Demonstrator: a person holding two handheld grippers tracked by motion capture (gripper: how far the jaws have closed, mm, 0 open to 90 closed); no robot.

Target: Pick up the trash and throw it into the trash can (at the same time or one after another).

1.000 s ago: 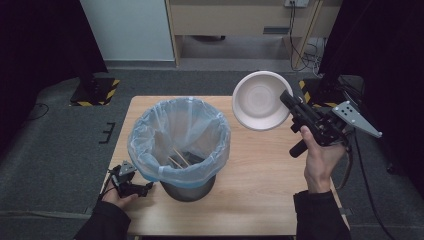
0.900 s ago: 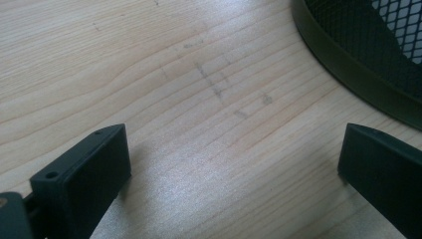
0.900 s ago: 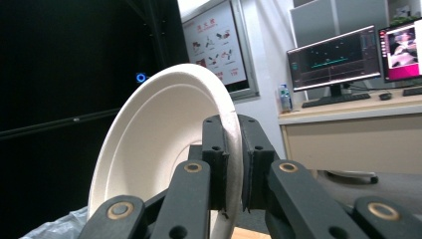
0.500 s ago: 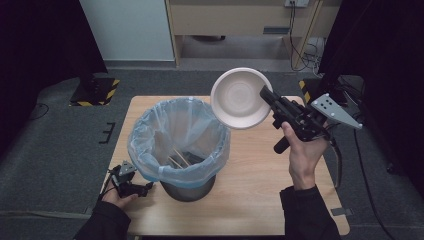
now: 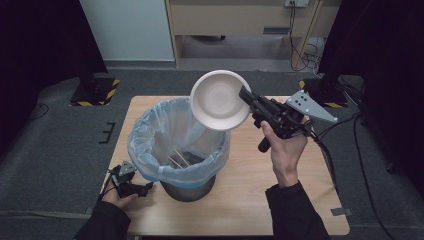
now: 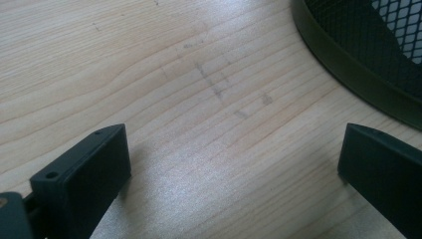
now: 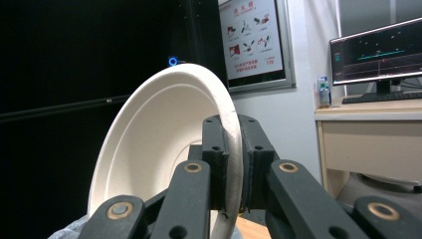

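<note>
Right gripper pinching the rim of the white paper bowl — carried leftward since a second ago, now tilted over the lined bin. Drop looks imminent. Left gripper spread, idle on the table — apparently beside the bin's base.

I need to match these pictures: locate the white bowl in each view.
High view: white bowl upper middle, over the bin's far rim, gripped by the right gripper.
Right gripper view: white bowl centre-left, rim clamped.
Left gripper view: bare tabletop and bin base.
Shared landmark: blue-lined bin.
</note>
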